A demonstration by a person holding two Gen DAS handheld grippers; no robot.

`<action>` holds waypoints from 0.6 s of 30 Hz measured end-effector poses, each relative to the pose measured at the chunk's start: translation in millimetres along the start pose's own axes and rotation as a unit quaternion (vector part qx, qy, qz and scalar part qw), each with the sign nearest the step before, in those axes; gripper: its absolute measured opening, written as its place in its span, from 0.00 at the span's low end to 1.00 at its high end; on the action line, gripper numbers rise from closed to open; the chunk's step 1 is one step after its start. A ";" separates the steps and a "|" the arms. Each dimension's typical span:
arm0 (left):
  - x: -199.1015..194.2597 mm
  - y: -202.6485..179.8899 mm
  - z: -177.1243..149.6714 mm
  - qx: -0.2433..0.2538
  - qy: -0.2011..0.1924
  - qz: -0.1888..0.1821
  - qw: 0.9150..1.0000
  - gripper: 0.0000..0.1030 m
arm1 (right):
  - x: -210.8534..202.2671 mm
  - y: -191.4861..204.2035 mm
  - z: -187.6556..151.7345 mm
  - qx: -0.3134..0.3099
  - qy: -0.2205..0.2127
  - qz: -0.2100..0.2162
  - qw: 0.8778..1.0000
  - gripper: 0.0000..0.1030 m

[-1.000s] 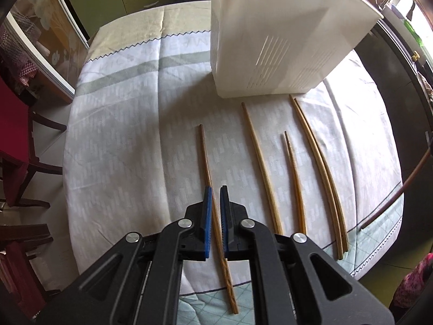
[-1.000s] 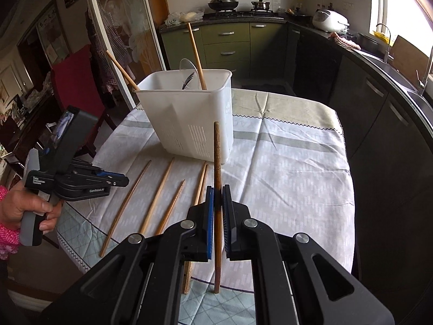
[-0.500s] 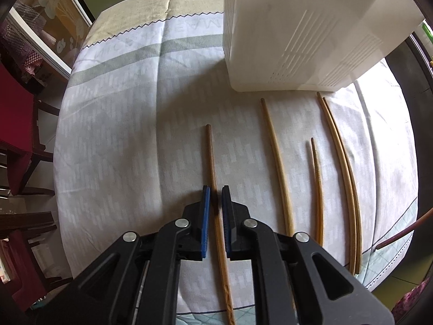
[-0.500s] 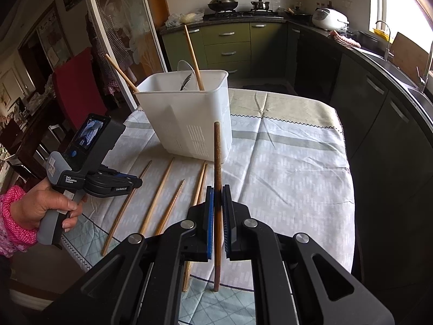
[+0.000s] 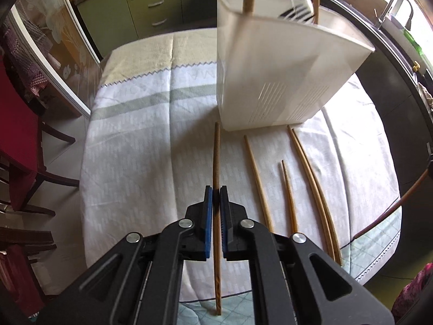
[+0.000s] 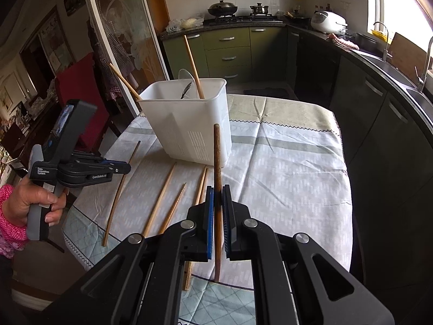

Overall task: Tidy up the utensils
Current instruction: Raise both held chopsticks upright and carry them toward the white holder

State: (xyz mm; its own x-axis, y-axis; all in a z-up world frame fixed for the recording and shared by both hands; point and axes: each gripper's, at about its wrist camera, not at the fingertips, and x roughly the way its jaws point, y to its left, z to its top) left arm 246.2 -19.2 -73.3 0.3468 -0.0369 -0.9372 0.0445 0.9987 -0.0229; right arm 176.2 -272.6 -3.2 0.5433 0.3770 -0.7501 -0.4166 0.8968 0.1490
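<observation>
where the tablecloth (image 5: 130,162) falls off the table's left edge, a red chair (image 5: 16,135) stands just beside it; the cloth left of the bin is bare. on the far right, dark cabinets (image 6: 379,108) run near the table's edge, with a narrow gap between.

left hand (image 6: 35,203) wraps the handle from below, in a pink sleeve. left gripper (image 5: 216,203) points across the table toward the bin, its blue pads pinched onto a light chopstick (image 5: 216,162) about midway along it. the stick's far tip lies just short of the bin's base and its near end reaches past the table edge. cannot tell whether it is clear of the cloth.

white bin (image 6: 189,124) stands upright on the cloth, slotted near its base. two chopsticks lean out of it, one (image 6: 124,81) over the left rim, one (image 6: 193,65) near the middle. a clear spoon (image 6: 184,74) and a dark utensil (image 6: 186,90) sit between them.

four loose chopsticks lie on the cloth in front of the bin: one long (image 5: 258,184), one short (image 5: 289,192), then a touching pair (image 5: 311,189).

right gripper (image 6: 218,203) is level, clamped onto a darker chopstick (image 6: 217,157) that stands nearly upright above the cloth, its top against the bin's front wall in that view.
</observation>
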 end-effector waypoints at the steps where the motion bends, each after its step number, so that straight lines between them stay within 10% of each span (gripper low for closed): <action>1: -9.7 0.6 -1.8 0.000 -0.009 -0.002 1.000 0.05 | -1.7 0.3 0.0 0.000 -0.002 0.001 1.000 0.07; 18: -104.4 3.3 -53.7 0.015 -0.111 -0.036 0.993 0.05 | -26.7 4.6 -21.9 0.005 -0.033 0.001 0.999 0.07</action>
State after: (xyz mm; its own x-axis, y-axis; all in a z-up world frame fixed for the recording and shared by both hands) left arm 159.8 -10.3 5.8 0.5398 -0.1186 -0.8334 0.1044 0.9918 -0.0735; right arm 143.8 -283.7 3.4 0.5895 0.3933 -0.7056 -0.4101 0.8983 0.1581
